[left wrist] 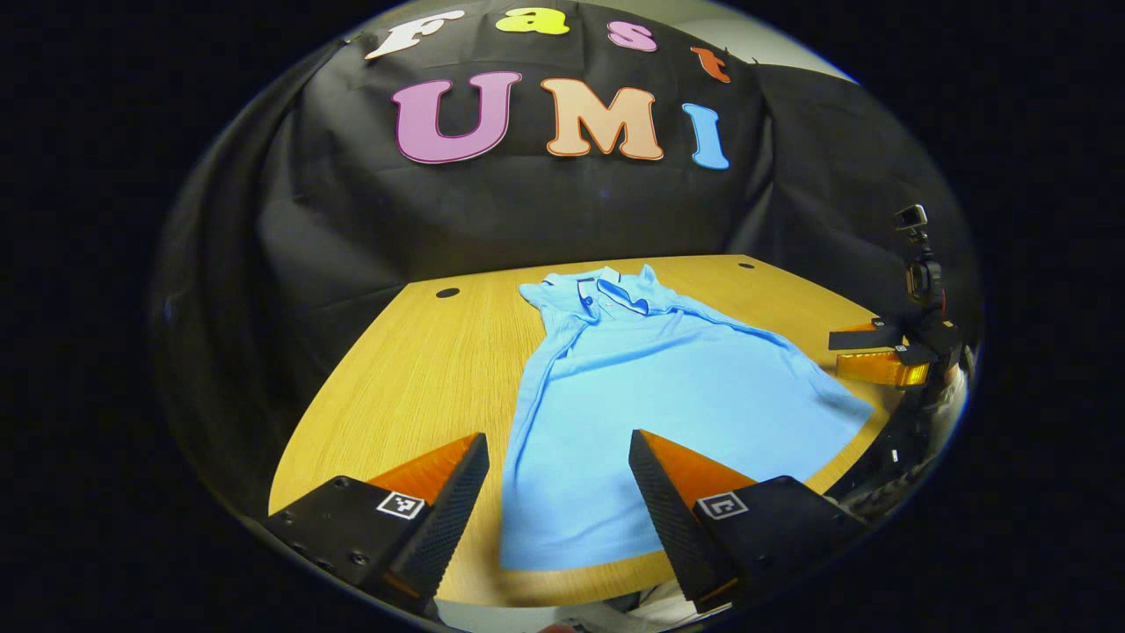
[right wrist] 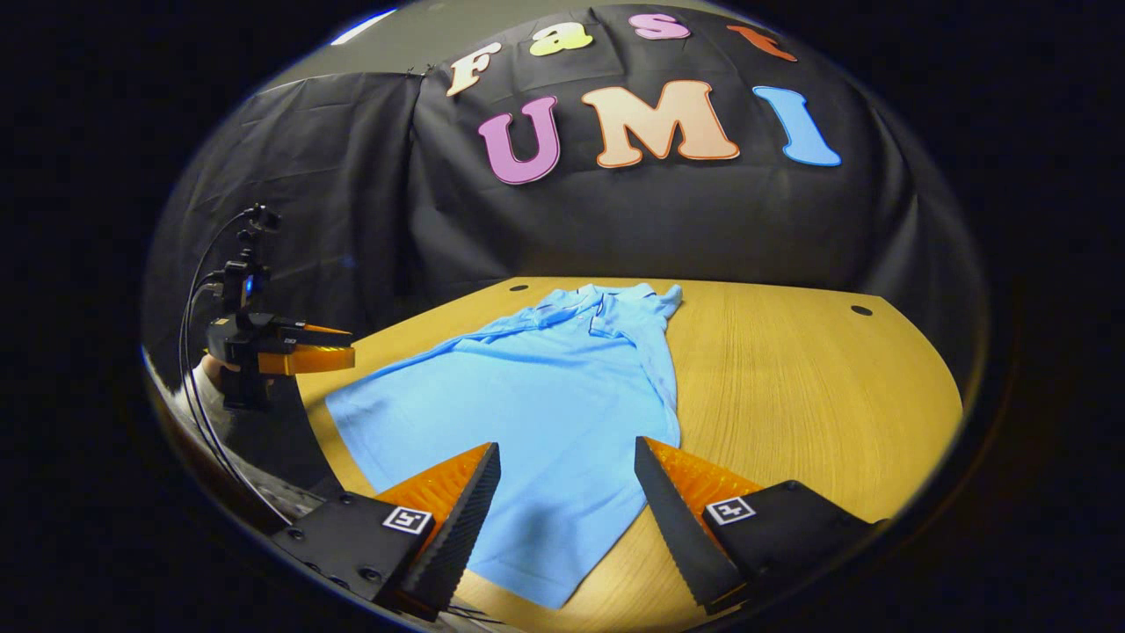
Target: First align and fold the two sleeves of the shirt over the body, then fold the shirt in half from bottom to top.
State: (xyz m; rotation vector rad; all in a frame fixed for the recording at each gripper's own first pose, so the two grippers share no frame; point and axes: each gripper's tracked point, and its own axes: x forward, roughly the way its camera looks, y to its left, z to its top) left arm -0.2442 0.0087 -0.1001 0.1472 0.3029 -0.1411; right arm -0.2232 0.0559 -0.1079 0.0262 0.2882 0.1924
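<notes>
So the light blue polo shirt (left wrist: 650, 396) is lying flat, front up, on the wooden table (left wrist: 413, 369), collar at the far end and hem at the near edge, and both sleeves already look tucked in along the body as far as I can tell. The left gripper (left wrist: 559, 492) and right gripper (right wrist: 568, 497) both hang over the near hem with jaws spread wide, holding nothing. It's thin, floppy knit, light and not fragile, so I'd guess it sags and wrinkles if grabbed mid-panel; best bet is pinching the two hem corners, one per gripper.
</notes>
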